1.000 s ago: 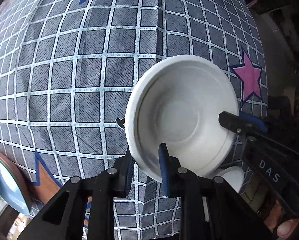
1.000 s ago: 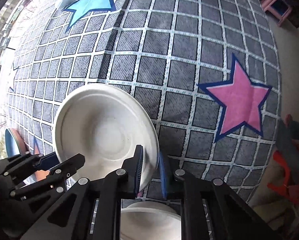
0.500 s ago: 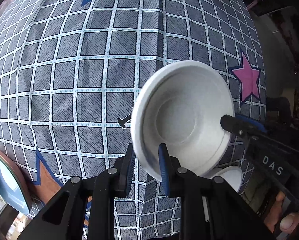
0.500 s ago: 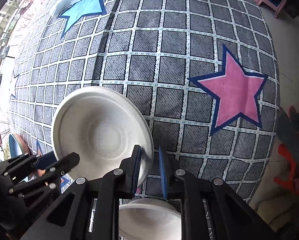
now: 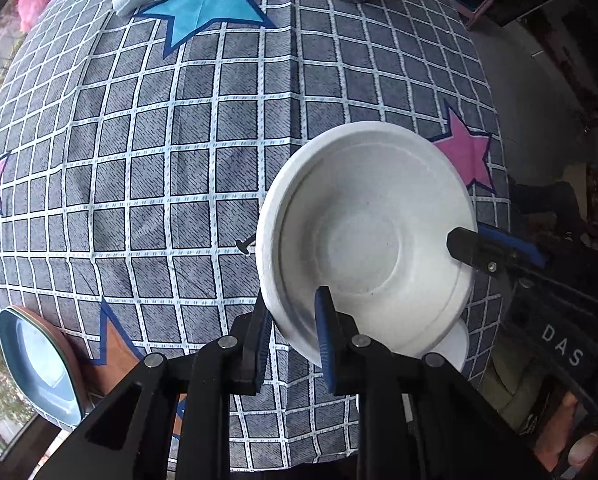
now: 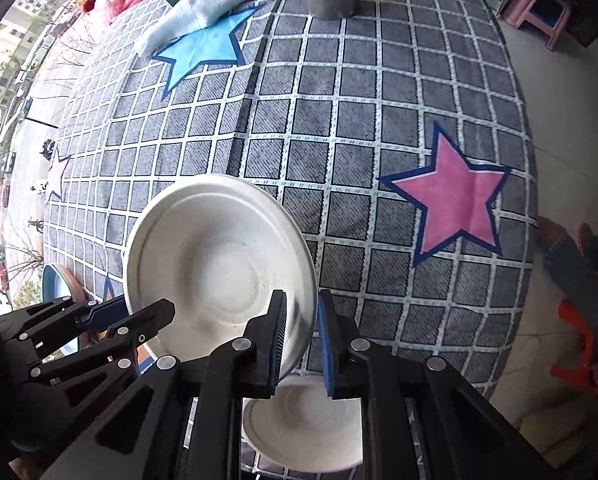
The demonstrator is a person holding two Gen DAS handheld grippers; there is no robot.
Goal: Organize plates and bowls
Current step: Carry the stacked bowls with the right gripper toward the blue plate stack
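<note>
- The left tool (image 5: 291, 328) clamps the near rim of a white bowl (image 5: 363, 240), held tilted above the checked tabletop (image 5: 179, 140).
- The right tool (image 6: 302, 328) grips the same bowl's opposite rim.
- A second white bowl (image 6: 303, 428) sits below, near the tabletop's edge.
- Blue plate (image 5: 39, 360) lies far left.

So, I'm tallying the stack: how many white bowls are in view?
2. One white bowl is held above the tablecloth, both claws on its rim. A second white bowl sits below it at the near table edge. More may be hidden.
</note>
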